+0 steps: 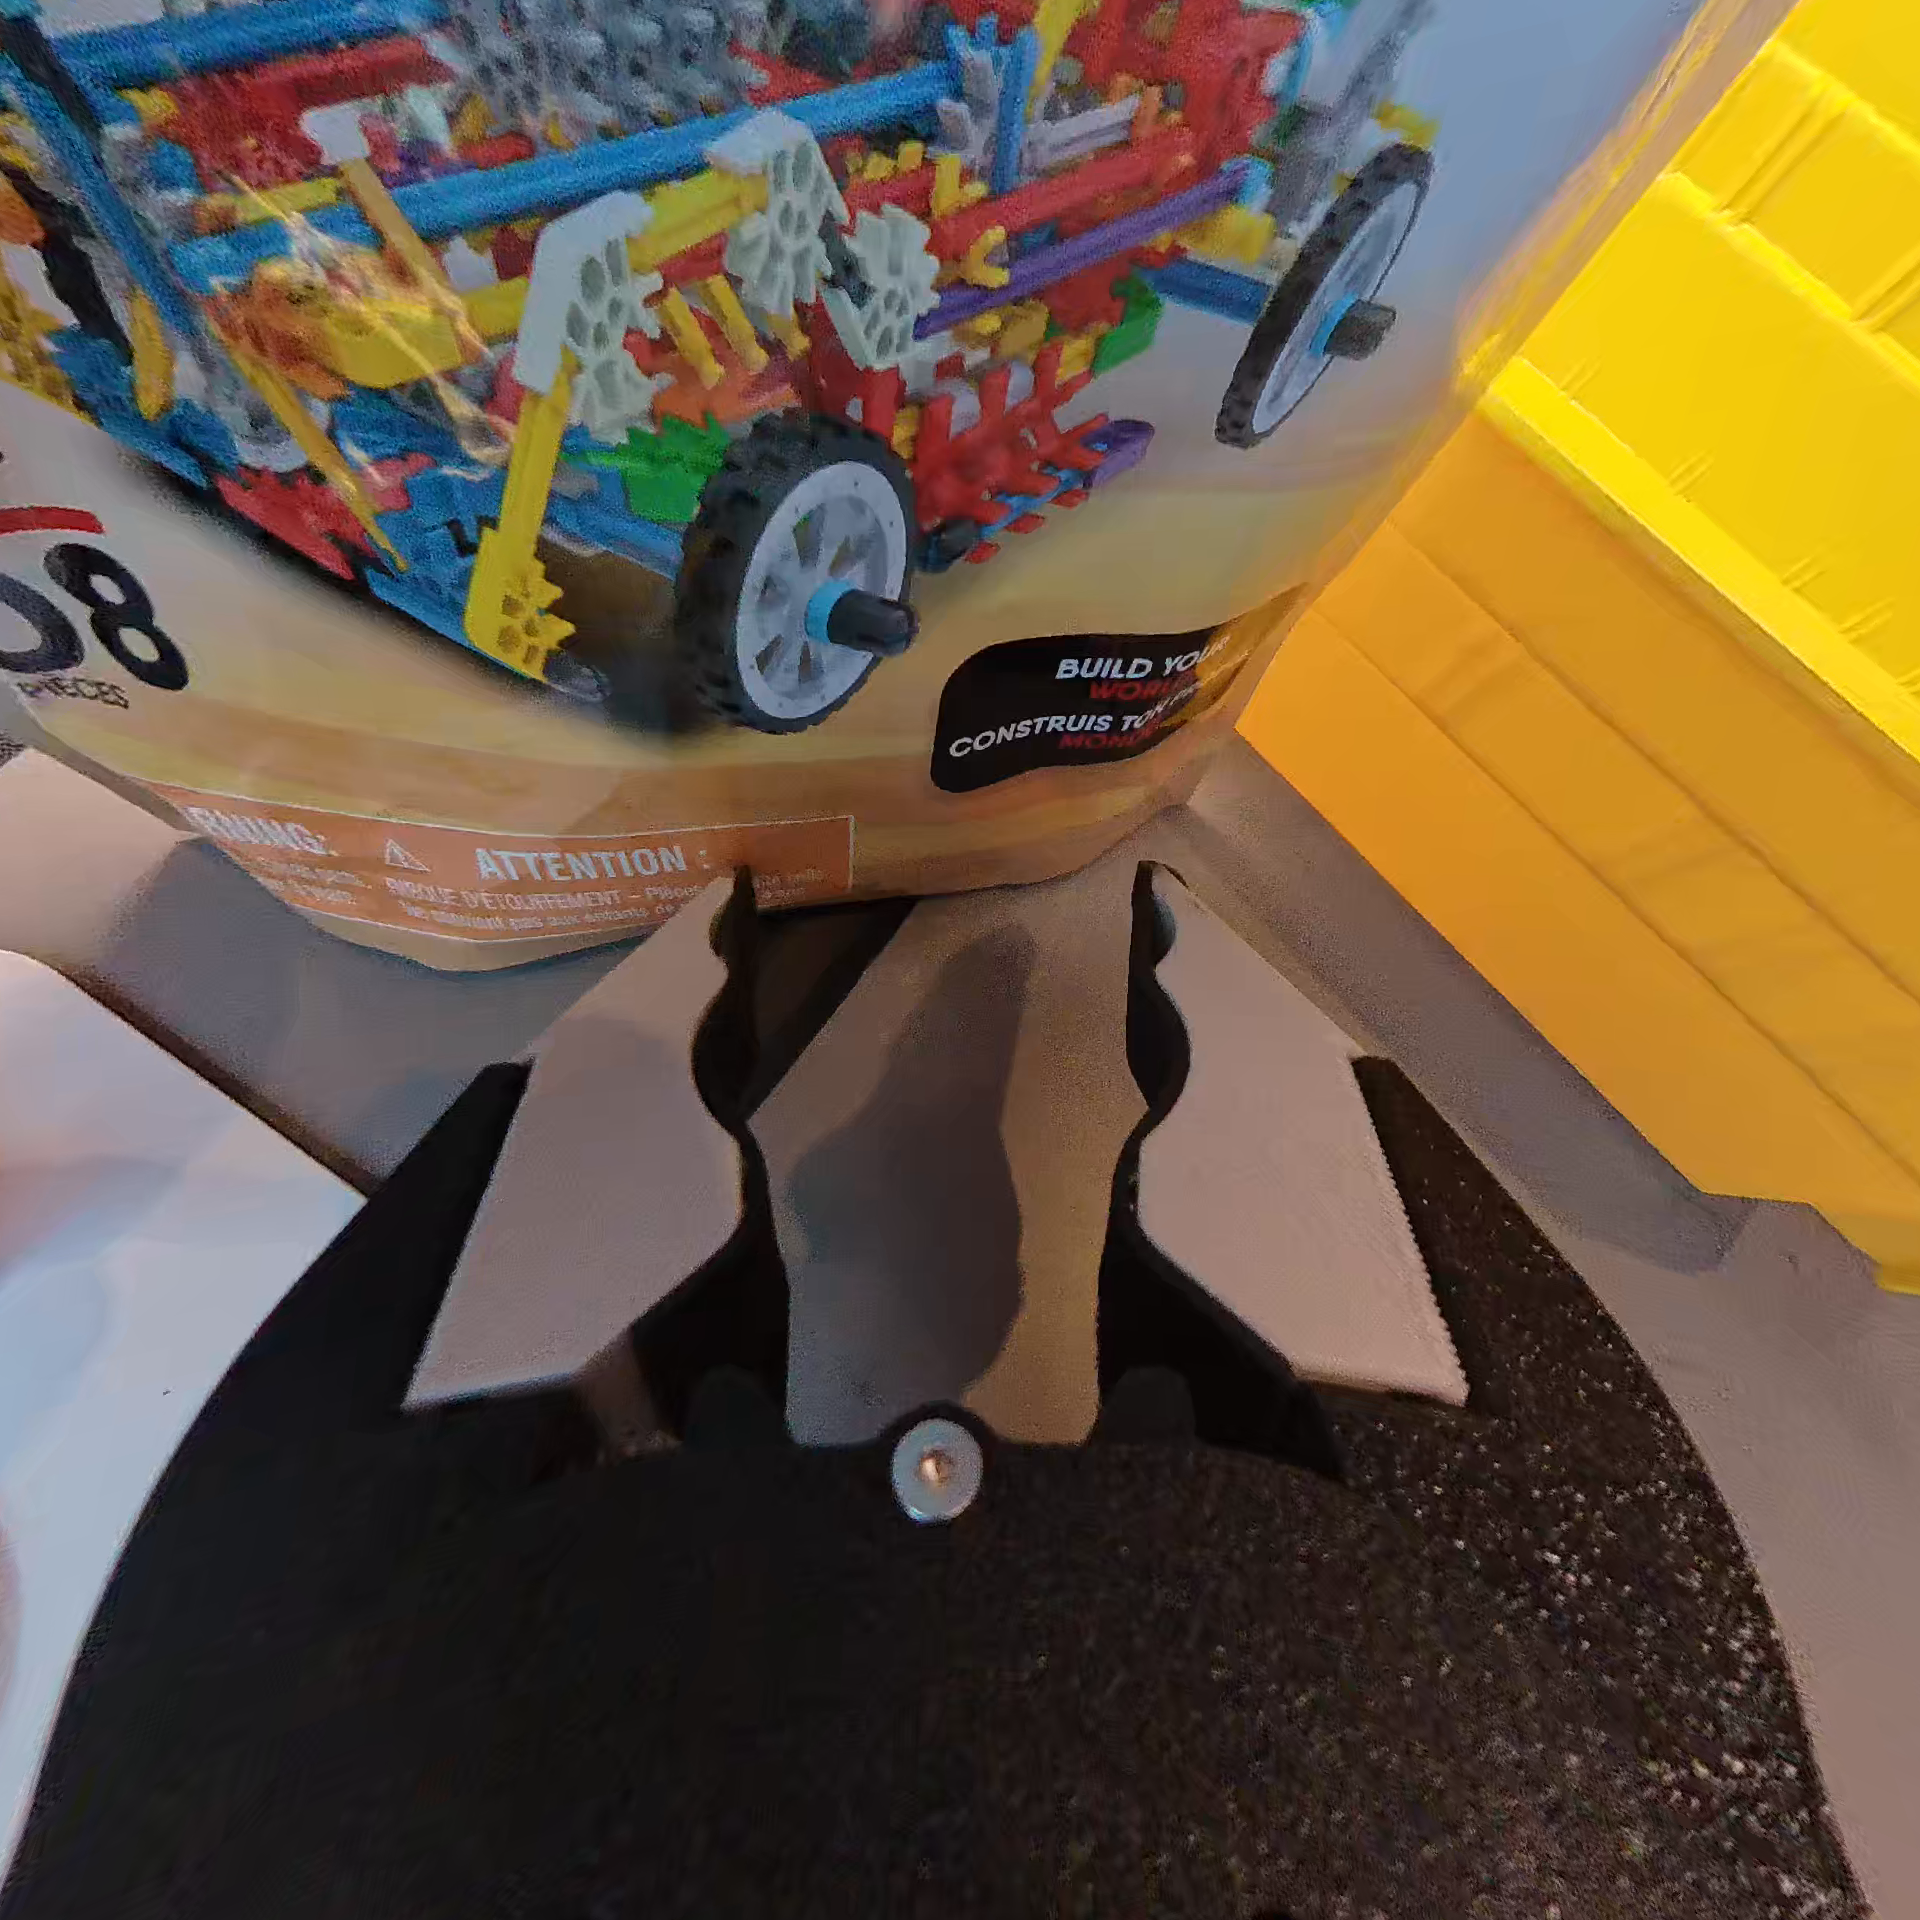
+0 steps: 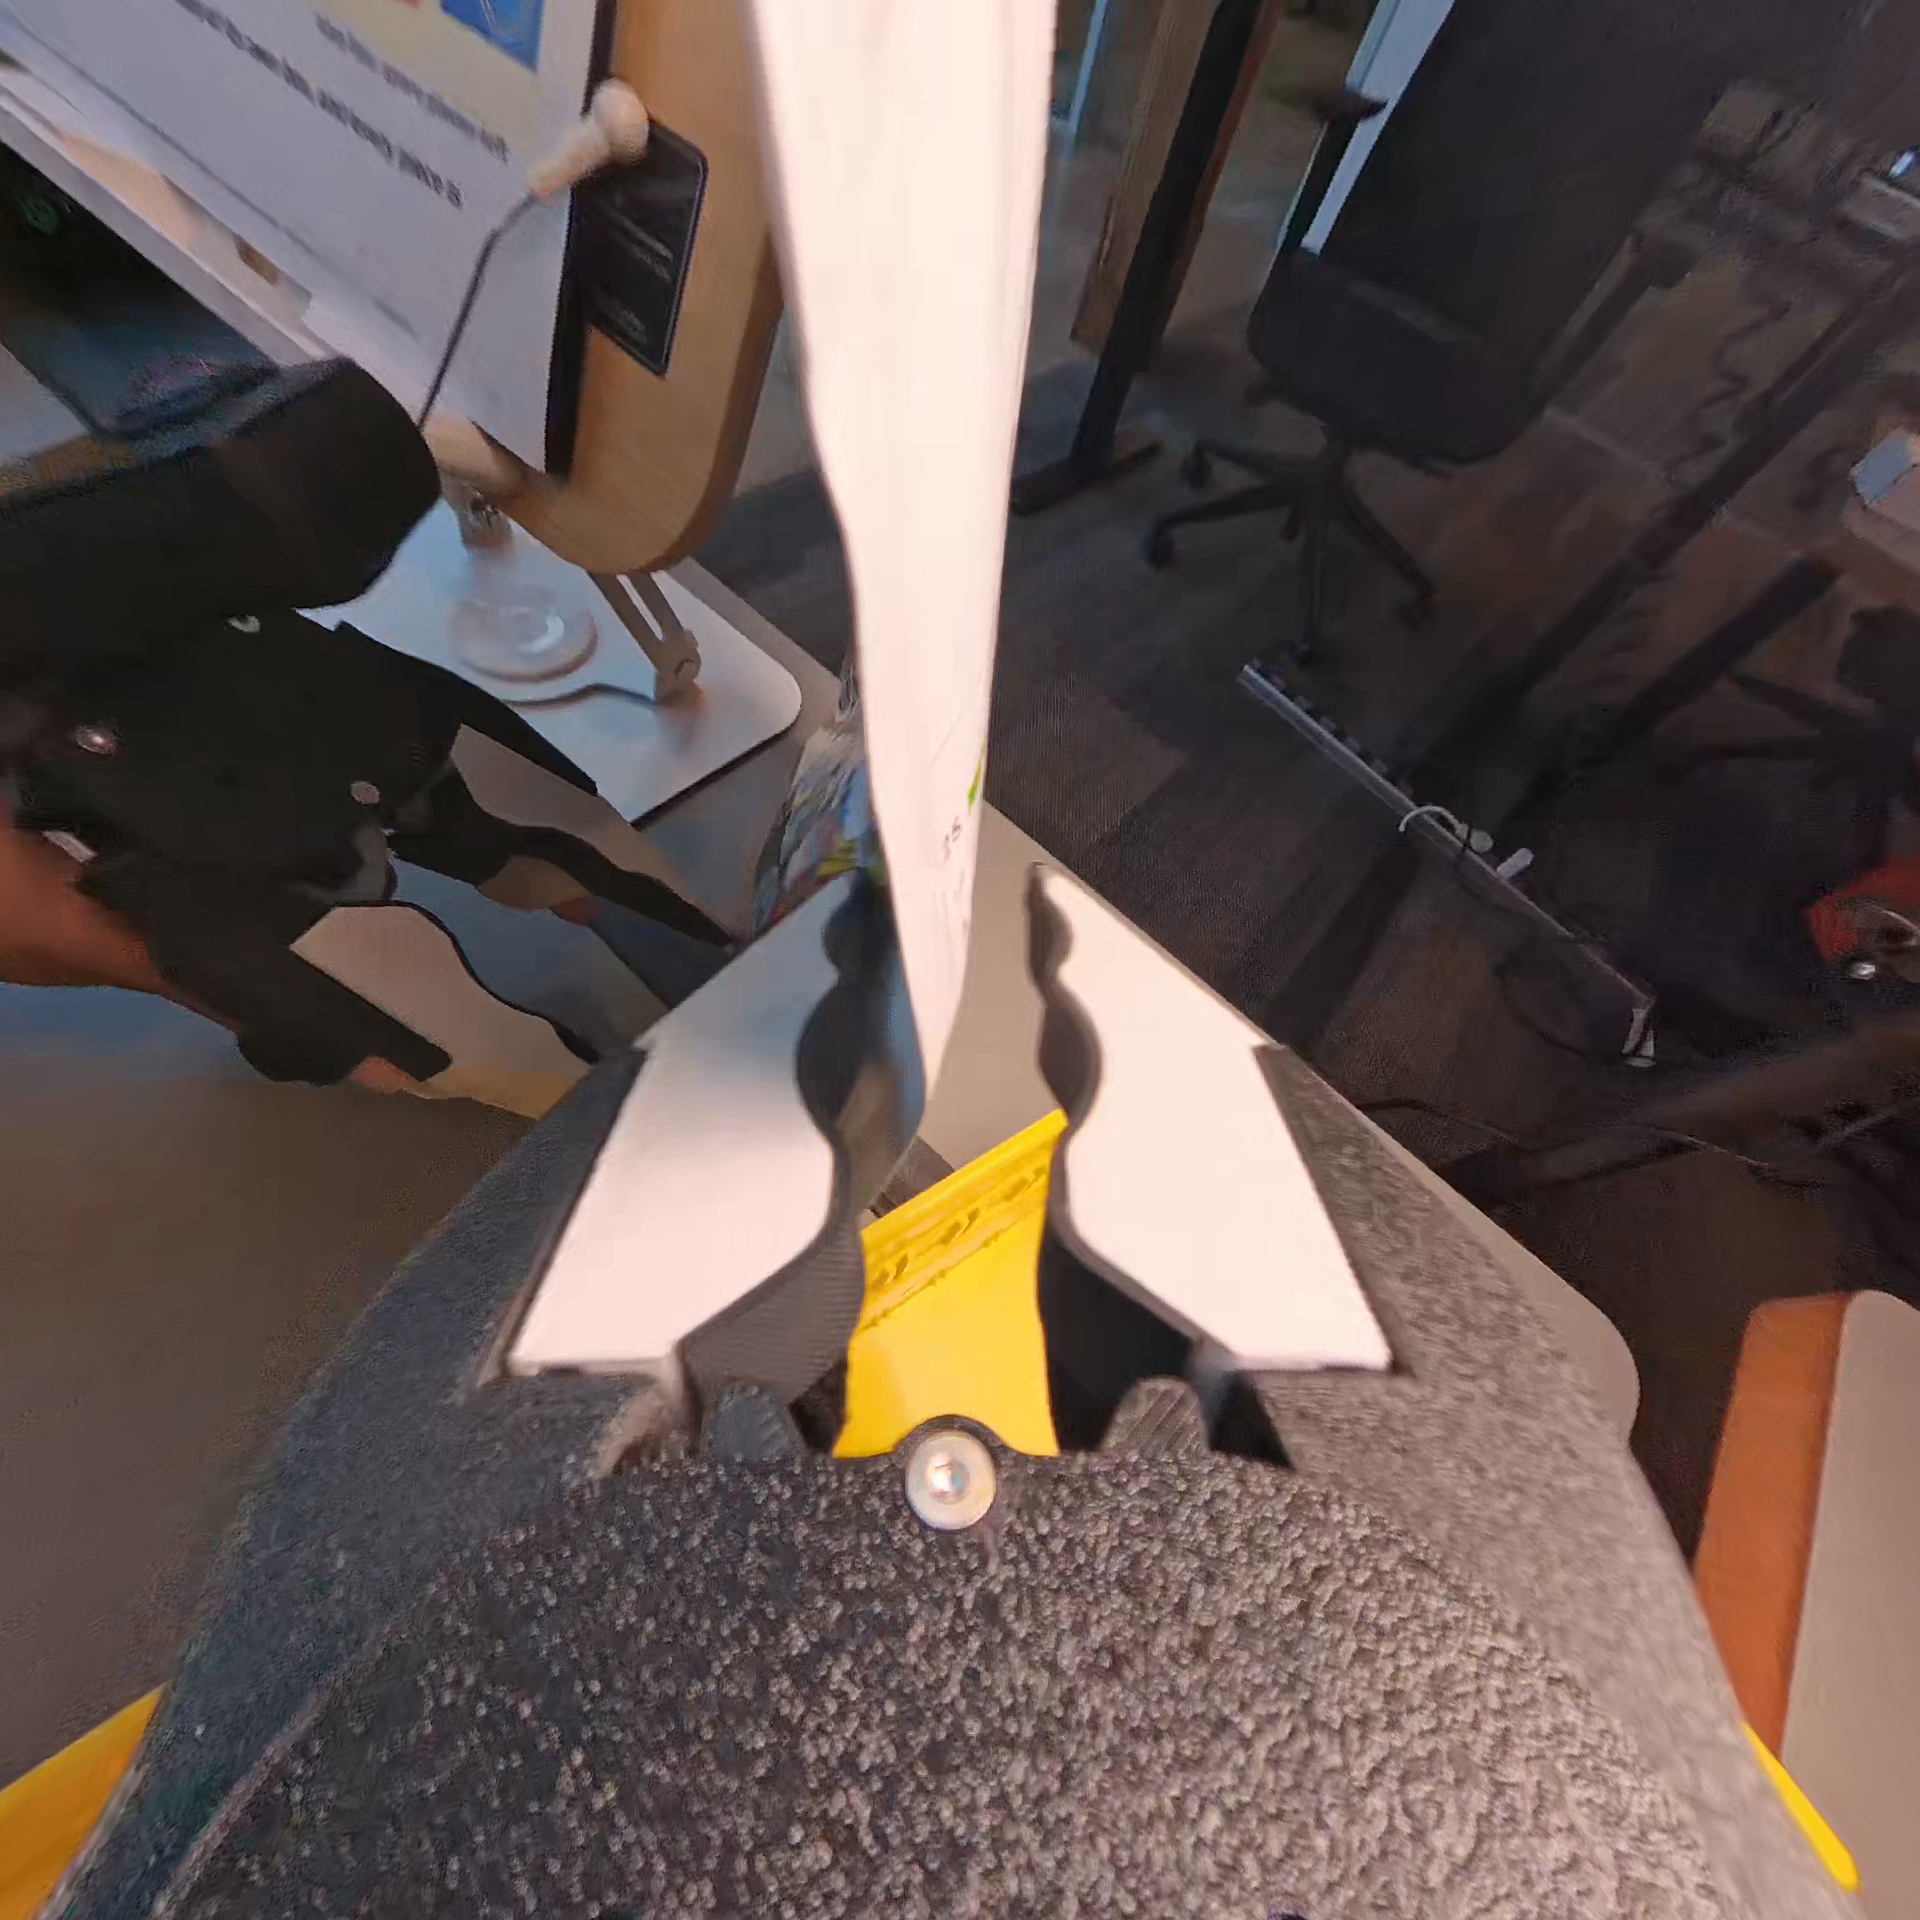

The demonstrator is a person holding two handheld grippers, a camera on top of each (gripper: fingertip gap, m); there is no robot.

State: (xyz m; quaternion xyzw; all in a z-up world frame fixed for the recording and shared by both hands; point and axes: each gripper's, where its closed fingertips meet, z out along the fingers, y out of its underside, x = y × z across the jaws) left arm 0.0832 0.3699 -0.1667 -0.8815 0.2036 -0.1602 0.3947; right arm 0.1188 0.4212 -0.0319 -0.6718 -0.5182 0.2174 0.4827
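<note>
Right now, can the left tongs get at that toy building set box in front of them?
Probably yes. The left tongs stand open with their tips right at the bottom edge of the toy building set box, nothing between them; the yellow bin sits off to the right.

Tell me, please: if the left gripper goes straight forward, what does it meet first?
Most likely the toy box: the open left gripper points at its bottom edge, very close. The yellow bin stands to the right.

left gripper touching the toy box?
Cannot tell. In the left wrist view the left gripper tips reach the toy box bottom edge; no plain contact or gap shows.
</note>
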